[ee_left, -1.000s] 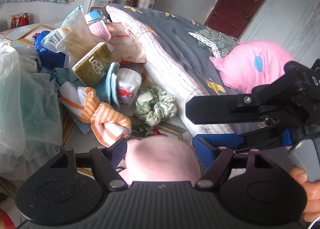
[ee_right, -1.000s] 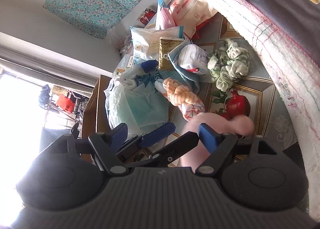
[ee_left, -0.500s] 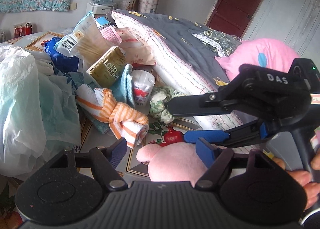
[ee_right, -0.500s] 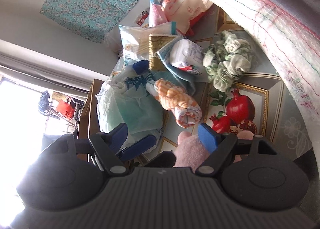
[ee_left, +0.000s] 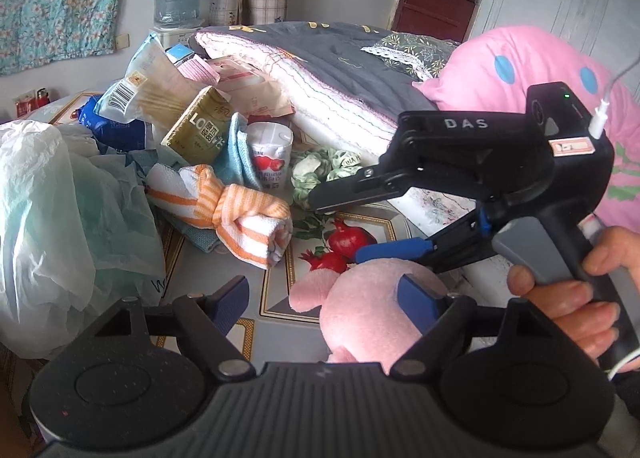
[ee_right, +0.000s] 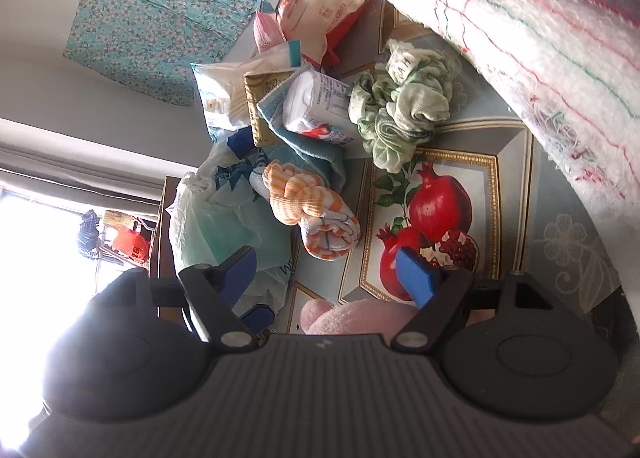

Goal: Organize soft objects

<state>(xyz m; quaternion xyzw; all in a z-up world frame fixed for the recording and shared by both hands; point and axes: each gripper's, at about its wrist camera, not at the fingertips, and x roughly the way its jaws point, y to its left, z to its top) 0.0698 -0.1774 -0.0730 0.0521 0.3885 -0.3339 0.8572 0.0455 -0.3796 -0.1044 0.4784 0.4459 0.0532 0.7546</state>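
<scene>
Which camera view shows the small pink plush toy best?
The left wrist view: the small pink plush toy shows its rounded body and one ear on the table. The right wrist view shows only a pink strip above the gripper's body.

Left wrist view sits low behind its own fingers, angled down across the table [ee_left: 276,298] toward the far wall and door, close to the pink plush [ee_left: 360,310]. Right wrist view is rolled sideways, looking down at the same tabletop from close range. Both share the striped towel [ee_left: 240,217], green scrunchie [ee_right: 404,105], pomegranate print [ee_right: 436,205] and plush.
</scene>
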